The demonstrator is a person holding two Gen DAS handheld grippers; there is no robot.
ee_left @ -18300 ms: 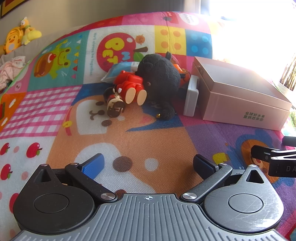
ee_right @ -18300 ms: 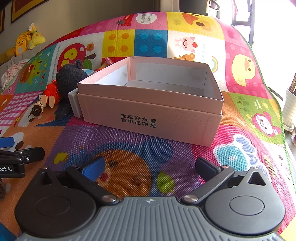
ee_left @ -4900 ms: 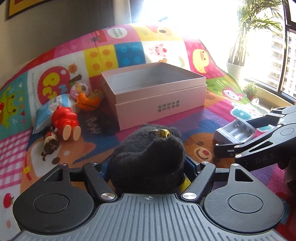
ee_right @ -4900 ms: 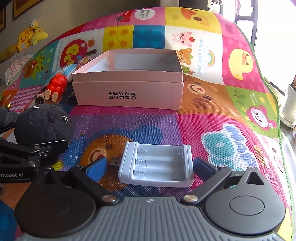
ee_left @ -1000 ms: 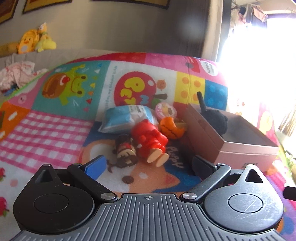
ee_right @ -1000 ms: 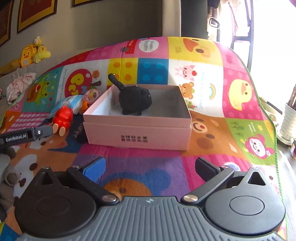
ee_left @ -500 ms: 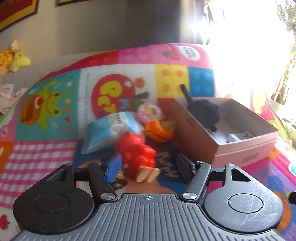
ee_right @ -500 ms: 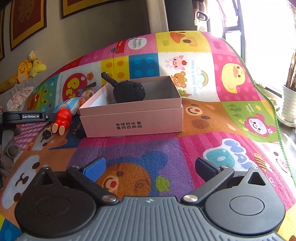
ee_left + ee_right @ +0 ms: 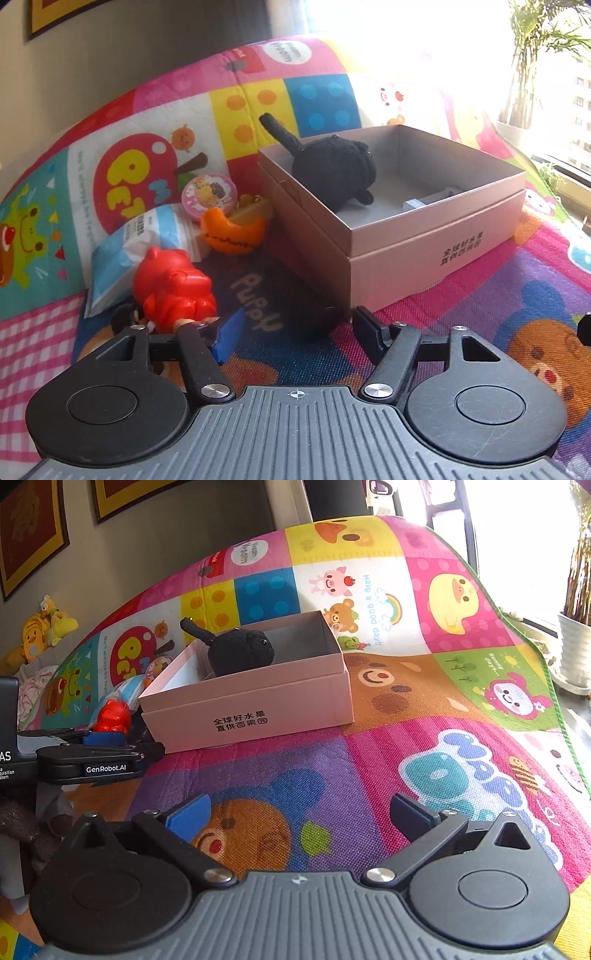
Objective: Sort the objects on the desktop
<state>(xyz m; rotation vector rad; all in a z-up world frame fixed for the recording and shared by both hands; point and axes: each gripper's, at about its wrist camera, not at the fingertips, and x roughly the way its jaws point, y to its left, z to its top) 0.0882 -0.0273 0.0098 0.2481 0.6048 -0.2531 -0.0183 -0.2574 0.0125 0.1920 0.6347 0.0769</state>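
The left gripper (image 9: 295,328), jaws parted around nothing, sits just beside the red toy figure (image 9: 171,291), which lies off its blue pad, far from the pink box (image 9: 436,254); the right gripper (image 9: 299,816) gapes empty.

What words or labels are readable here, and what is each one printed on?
"全球好水果 直供百果园": pink box.
"GenRobot.AI": left tool.
"Have a good day!!", "Vroom Vroom", "Sunny days...", "PUPPY": play mat.
Blue packet: print too blurred to read.
Round pink tin: picture only, no legible text.
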